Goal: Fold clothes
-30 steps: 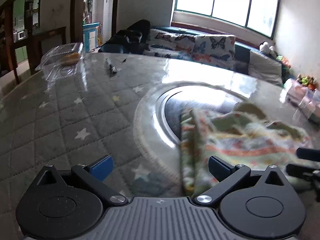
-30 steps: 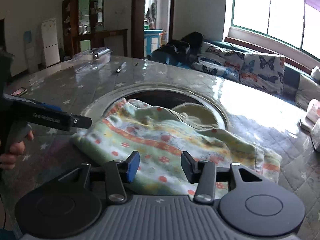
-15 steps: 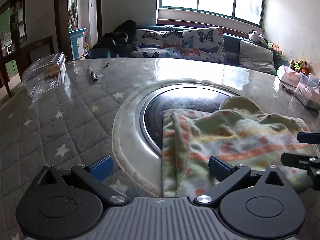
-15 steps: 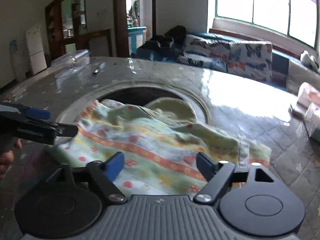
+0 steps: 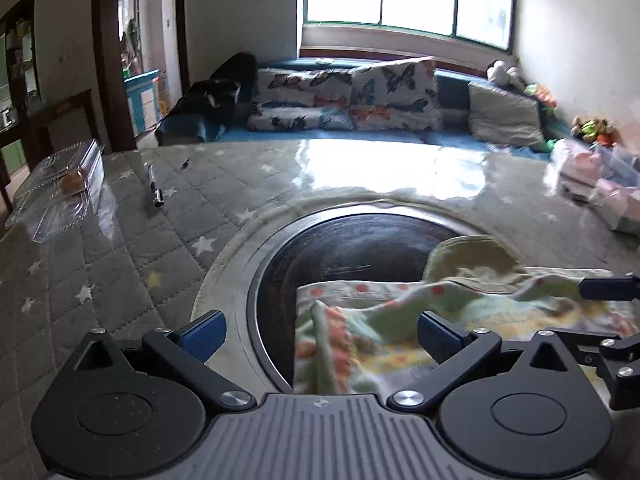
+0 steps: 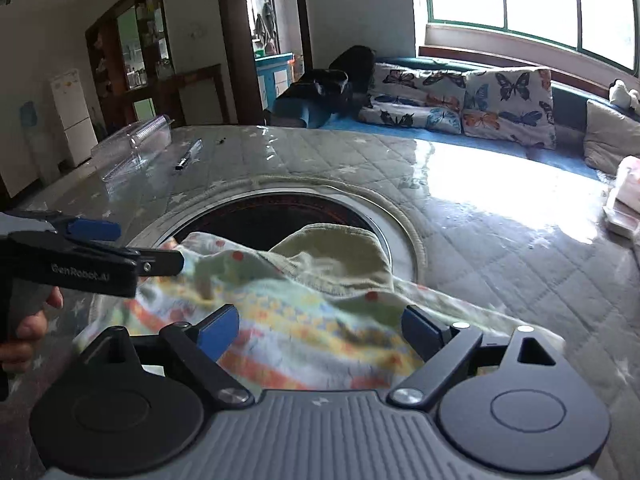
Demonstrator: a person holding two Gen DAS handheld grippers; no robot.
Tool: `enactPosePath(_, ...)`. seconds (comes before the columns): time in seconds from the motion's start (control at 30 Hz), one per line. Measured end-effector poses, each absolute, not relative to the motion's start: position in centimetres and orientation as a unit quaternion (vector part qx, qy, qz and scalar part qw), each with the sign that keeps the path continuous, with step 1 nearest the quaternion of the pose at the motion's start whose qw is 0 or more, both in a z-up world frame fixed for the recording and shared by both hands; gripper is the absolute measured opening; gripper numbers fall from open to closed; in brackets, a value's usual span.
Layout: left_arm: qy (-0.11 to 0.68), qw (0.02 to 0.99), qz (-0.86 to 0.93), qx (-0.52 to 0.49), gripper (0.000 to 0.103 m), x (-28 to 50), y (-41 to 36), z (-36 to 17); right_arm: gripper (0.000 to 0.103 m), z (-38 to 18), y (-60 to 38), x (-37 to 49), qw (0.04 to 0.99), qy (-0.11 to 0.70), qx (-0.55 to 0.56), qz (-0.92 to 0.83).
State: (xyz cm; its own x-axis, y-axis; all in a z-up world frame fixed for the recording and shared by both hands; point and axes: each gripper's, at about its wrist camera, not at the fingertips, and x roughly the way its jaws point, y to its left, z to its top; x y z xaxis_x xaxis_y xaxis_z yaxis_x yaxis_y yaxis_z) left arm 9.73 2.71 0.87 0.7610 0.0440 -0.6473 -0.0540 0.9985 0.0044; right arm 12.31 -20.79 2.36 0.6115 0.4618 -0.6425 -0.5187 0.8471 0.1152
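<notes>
A pale green garment with red dots and orange-yellow bands [image 5: 472, 320] lies crumpled on the table, partly over the dark round inset [image 5: 344, 256]. It also shows in the right wrist view [image 6: 304, 312]. My left gripper [image 5: 320, 332] is open, its jaws wide, above the garment's left edge. My right gripper [image 6: 320, 330] is open and empty above the garment's near side. The left gripper's fingers [image 6: 96, 228] show at the left of the right wrist view, near the garment's corner. The right gripper's fingers [image 5: 608, 288] show at the right of the left wrist view.
The table has a grey quilted star cover [image 5: 120, 264] under glossy plastic. A clear plastic box [image 5: 60, 188] and a pen [image 5: 154, 188] lie at the far left. Pink packages [image 5: 592, 184] sit at the far right. A sofa with butterfly cushions [image 5: 360, 96] is behind.
The right gripper has opened wider. Both grippers have shifted, and the garment now lies more bunched toward me, with more of the dark inset showing.
</notes>
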Motion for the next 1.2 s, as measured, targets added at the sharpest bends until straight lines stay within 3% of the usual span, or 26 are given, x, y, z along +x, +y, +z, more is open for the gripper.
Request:
enactPosePath(0.13, 0.367, 0.929, 0.043, 0.002, 0.103, 11.3, 3.2, -0.5, 0.097, 1.2, -20.4, 14.1, 0.891, 0.365, -0.034, 0.269)
enactPosePath(0.37, 0.375, 0.926, 0.044, -0.002, 0.103, 11.7, 3.7, -1.1, 0.098, 1.9, -22.3, 13.8, 0.899, 0.35, -0.012, 0.265)
enactPosePath(0.43, 0.372, 0.927, 0.043, -0.004, 0.103, 11.6, 3.7, -0.9, 0.103, 2.5, -23.4, 13.0, 0.904, 0.341, -0.007, 0.258)
enactPosePath(0.7, 0.37, 0.928, 0.031, -0.003, 0.103, 11.8, 2.9, -0.8, 0.103, 0.7, -27.1, 13.4, 0.903, 0.373, 0.02, 0.21)
enactPosePath(1.03, 0.362, 0.932, 0.033, -0.008, 0.103, 9.9, 3.2, 0.1, 0.103, 2.8, -26.2, 10.8, 0.915, 0.324, -0.006, 0.241)
enactPosePath(1.2, 0.358, 0.933, 0.027, -0.008, 0.103, 8.3, 3.2, 0.4, 0.103, 0.8, -25.6, 13.0, 0.907, 0.356, -0.001, 0.226)
